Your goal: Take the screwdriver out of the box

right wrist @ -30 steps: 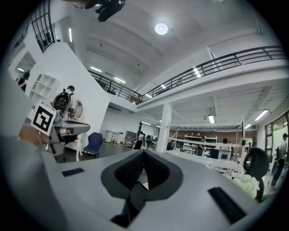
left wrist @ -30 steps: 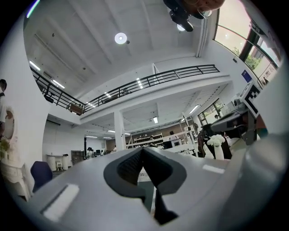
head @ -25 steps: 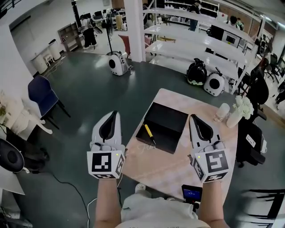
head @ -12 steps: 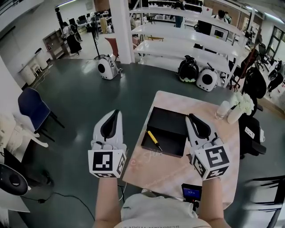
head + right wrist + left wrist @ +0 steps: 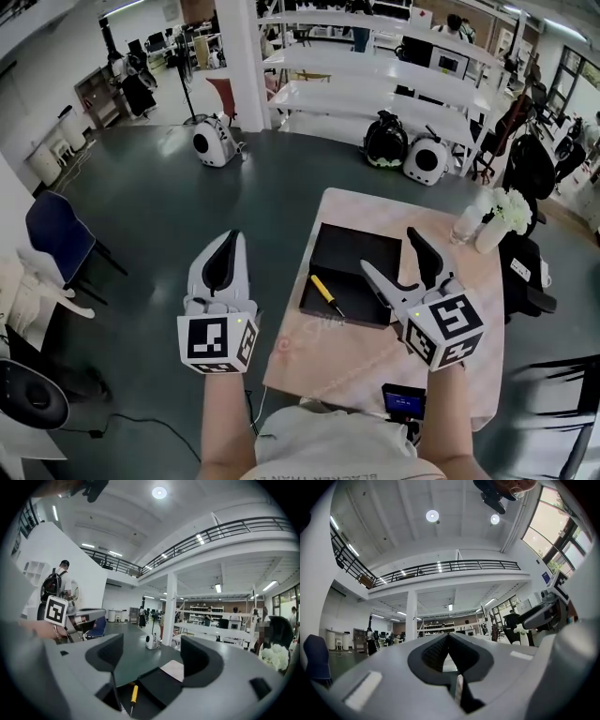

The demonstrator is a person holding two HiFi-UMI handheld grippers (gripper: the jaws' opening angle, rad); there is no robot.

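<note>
Screwdriver (image 5: 325, 294), yellow-handled, inside the black box (image 5: 352, 246), slanted across that box's near-left corner, handle toward the far side, shaft toward the person. Box on the pink table (image 5: 375, 361), close to its left edge and in its far half.

Right gripper (image 5: 388, 248) held over the box's right side, pointing away from the person. Jaws spread wide, having just been opening, with nothing between the pads. In the right gripper view, only the box and the screwdriver lower down beyond the gap, both untouched.

Left gripper (image 5: 222, 264) off the table, beyond its left edge, over the dark green floor (image 5: 159, 197). Jaws pressed together, tips meeting, holding nothing.

White vase of flowers (image 5: 495, 232) and pale bottle (image 5: 466, 225) side by side at the table's far right corner, well apart from the box. Small black device with a blue screen (image 5: 403, 403) at the table's near edge, just beside the person's right forearm.
</note>
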